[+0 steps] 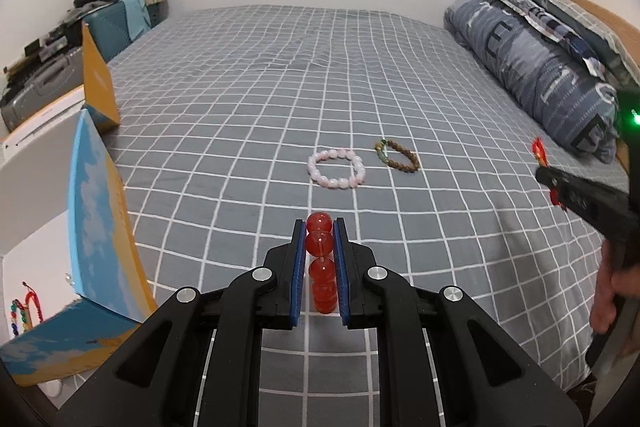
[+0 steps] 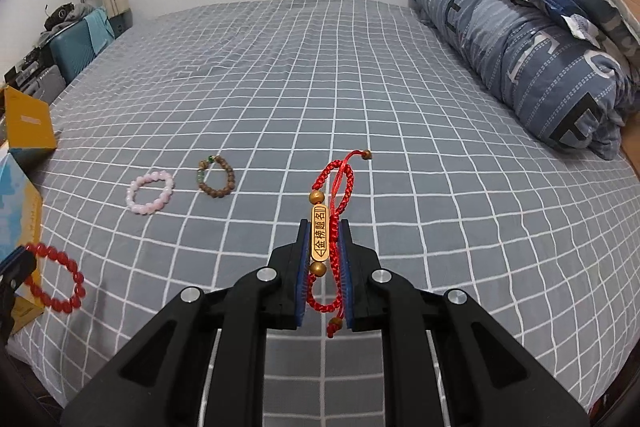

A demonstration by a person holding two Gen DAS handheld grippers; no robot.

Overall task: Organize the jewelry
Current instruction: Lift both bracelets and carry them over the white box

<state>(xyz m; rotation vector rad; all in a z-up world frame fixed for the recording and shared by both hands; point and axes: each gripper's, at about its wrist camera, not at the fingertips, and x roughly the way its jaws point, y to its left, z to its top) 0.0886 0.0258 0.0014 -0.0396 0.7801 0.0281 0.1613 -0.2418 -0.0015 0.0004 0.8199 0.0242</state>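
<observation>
Four bracelets in play, two of them off the bed. Red beads (image 1: 321, 259): big glossy translucent red spheres, strung in a loop, pinched between the blue pads of the left gripper (image 1: 320, 227), whose fingers are closed on them. From the left wrist view you see them edge-on, stacked in a column between the pads; from the right wrist view the full ring (image 2: 56, 277) hangs at the far left, just in front of the box.

Red cord (image 2: 332, 227): braided red string with a gold bar plate carrying Chinese characters, a gold bead at each end of the plate, plus a small gold bead on a loose cord end. The right gripper (image 2: 324, 223) has its fingers clamped on it, the plate lying lengthwise between the pads and loops sticking out past the tips.

On the grey checked bedsheet (image 1: 248, 99), further out, a pink bracelet (image 1: 337, 169) of pale round beads lies flat, and just beside it, not touching, a brown bracelet (image 1: 398, 157) of small wooden-looking beads with a few green ones.

At the left edge is an open box (image 1: 96, 211) with a blue sky print and yellow sides; some colourful beads and red cord show inside it. A folded blue quilt (image 1: 532, 63) sits along the right side of the bed.
</observation>
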